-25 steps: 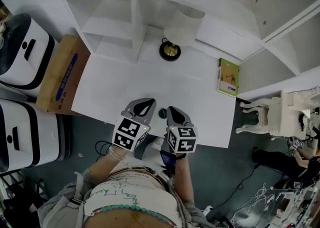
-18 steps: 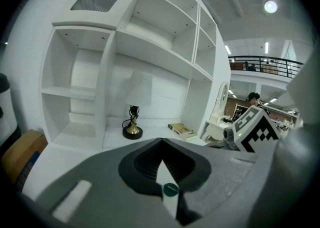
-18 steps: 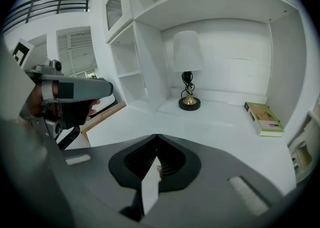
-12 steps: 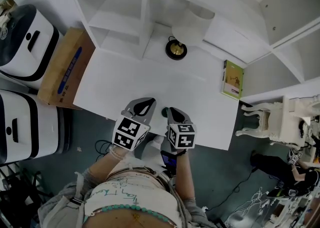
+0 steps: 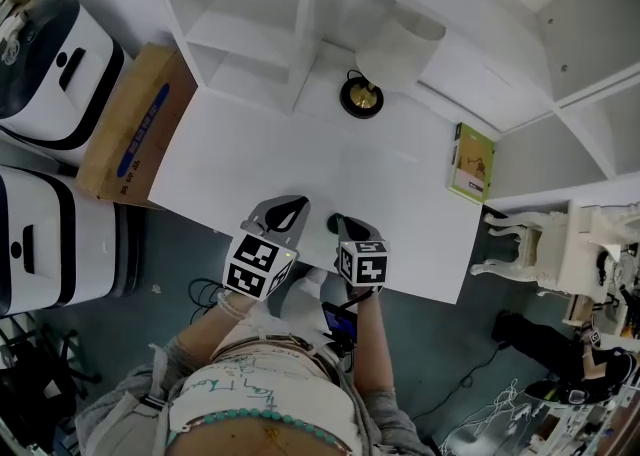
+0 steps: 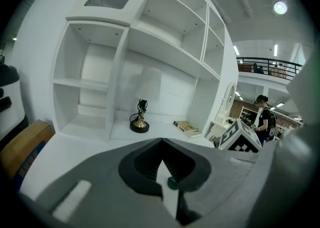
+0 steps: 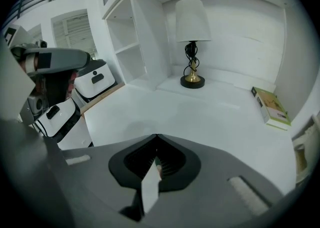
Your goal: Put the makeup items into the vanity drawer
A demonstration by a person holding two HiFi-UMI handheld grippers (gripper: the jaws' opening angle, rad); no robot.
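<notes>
Holding both grippers low at the near edge of the white table (image 5: 290,154), you seem to be at the very beginning of the task. No view shows the vanity drawer, open or closed; I judge that it sits under the table edge, below your grippers. The left gripper (image 6: 161,141) has its jaws drawn together, tips meeting, with only a thin slit behind them. A small green thing (image 6: 171,183) shows in that slit, and it is not possible to tell if it is pinched or only lies on the table beyond. The right gripper (image 7: 156,136) has its jaws closed in the same way and holds nothing that I can name. The green thing, near the table edge between the two grippers, is the only possible makeup item. Farther back stand a lamp (image 5: 362,96) and a book (image 5: 472,162). The next move probably calls for parting one pair of jaws and reaching below the edge for the drawer front, so that the drawer is open before you carry anything.
</notes>
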